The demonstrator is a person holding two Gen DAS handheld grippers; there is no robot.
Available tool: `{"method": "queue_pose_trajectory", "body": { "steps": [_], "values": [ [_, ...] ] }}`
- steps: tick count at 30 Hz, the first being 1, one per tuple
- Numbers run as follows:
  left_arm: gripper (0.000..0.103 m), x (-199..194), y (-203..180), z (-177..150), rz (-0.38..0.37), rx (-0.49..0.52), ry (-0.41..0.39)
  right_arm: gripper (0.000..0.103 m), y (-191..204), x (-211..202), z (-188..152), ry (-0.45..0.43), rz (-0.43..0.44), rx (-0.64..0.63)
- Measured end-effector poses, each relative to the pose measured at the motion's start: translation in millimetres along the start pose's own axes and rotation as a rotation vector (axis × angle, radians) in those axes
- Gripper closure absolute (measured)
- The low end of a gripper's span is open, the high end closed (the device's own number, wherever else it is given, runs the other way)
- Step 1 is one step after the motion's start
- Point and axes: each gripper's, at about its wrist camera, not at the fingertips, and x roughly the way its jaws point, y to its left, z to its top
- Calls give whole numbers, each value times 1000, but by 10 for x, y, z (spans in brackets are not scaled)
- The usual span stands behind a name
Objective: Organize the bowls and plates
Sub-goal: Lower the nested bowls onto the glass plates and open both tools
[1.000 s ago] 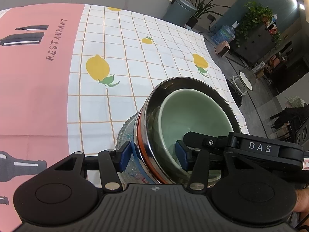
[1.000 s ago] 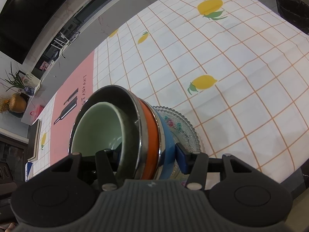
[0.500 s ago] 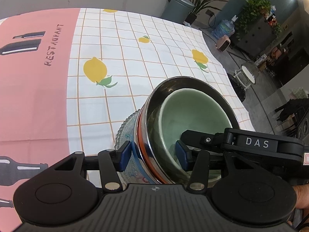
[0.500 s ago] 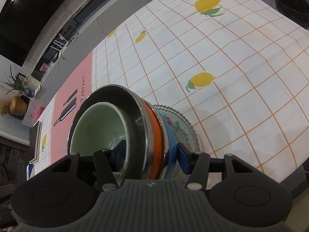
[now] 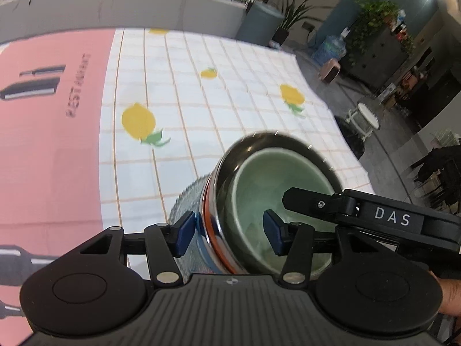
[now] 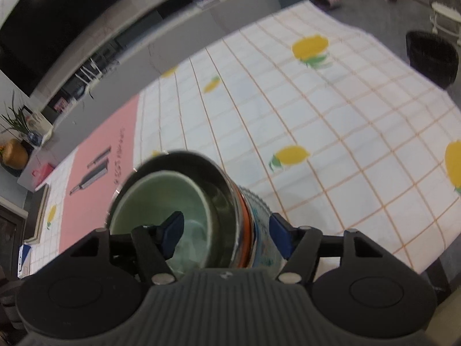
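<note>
A stack stands on the tablecloth (image 5: 201,115): a glass plate (image 5: 184,201), a blue bowl (image 5: 201,248), an orange bowl (image 5: 209,219), a steel bowl (image 5: 230,173) and a pale green bowl (image 5: 273,173) innermost. My left gripper (image 5: 229,236) straddles the stack's near wall, one pad outside, one inside the green bowl. Its jaws are opening and the outer pad looks just off the blue wall. From the opposite side my right gripper (image 6: 227,235) straddles the wall of the steel bowl (image 6: 201,167) and green bowl (image 6: 161,199). It too is opening, with the wall between its pads.
The stack sits near the cloth's front right corner, with the table edge (image 6: 417,262) close by. A pink strip (image 5: 52,144) covers the cloth's left side. A grey counter (image 5: 115,3) runs behind the table. A white stool (image 5: 364,118) and a dark bin (image 6: 432,54) stand on the floor.
Both grippers' jaws have widened a little around the stack's wall, the right more than the left. Both views have tipped up slightly and blurred. The stack stays put.
</note>
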Motion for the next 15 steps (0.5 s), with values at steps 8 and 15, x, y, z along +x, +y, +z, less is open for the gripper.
{"method": "queue_pose_trajectory", "body": {
  "steps": [8, 15],
  "values": [
    [27, -400, -123, 38, 14, 63, -126, 35, 121, -327, -20, -187, -18, -79],
    [17, -612, -287, -87, 78, 141, -207, 31, 237, -528, -160, -281, -62, -162]
  ]
}}
